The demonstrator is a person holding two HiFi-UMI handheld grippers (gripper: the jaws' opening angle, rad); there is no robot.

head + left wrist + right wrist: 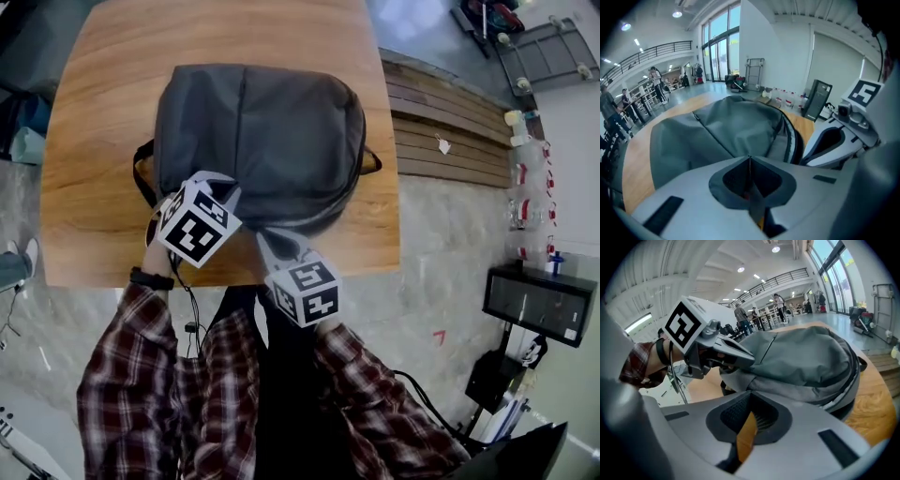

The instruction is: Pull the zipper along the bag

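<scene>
Grey bag lying flat on the wooden table, directly ahead of both my grippers. My left gripper has its jaws closed, the tips meeting in a thin seam. I cannot make out anything pinched between them. Its nose rests at the bag's near edge. The zipper curves along the bag's side, ahead and to the right of this gripper. My right gripper sits just beside the left one, on its right. Its jaws are likewise closed at the tips, against the bag's near rim. Whether they catch the zipper's pull cannot be seen.
</scene>
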